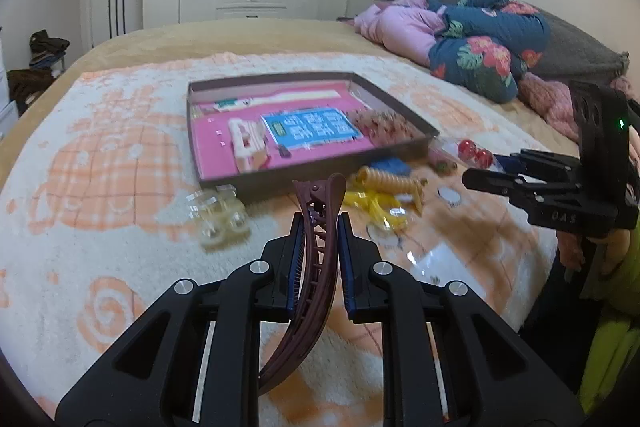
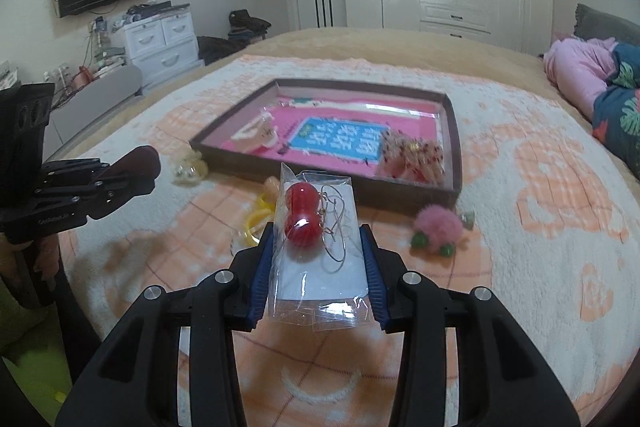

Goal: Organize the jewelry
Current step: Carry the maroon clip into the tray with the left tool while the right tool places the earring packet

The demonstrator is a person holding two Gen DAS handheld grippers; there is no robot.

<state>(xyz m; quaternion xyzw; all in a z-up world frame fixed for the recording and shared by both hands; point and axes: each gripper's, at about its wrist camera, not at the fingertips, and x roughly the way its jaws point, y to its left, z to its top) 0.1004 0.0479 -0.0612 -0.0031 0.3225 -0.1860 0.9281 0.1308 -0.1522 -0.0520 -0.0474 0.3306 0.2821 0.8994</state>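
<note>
While clamped: one hair claw; two red beads.

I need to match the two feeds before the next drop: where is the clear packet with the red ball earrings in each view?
Left wrist view: clear plastic packet of red ball earrings sits far right, at the tip of the right gripper.
Right wrist view: the packet is centre frame, clamped between the jaws.
Shared landmark: the shallow brown tray with pink lining, just beyond it.
</note>
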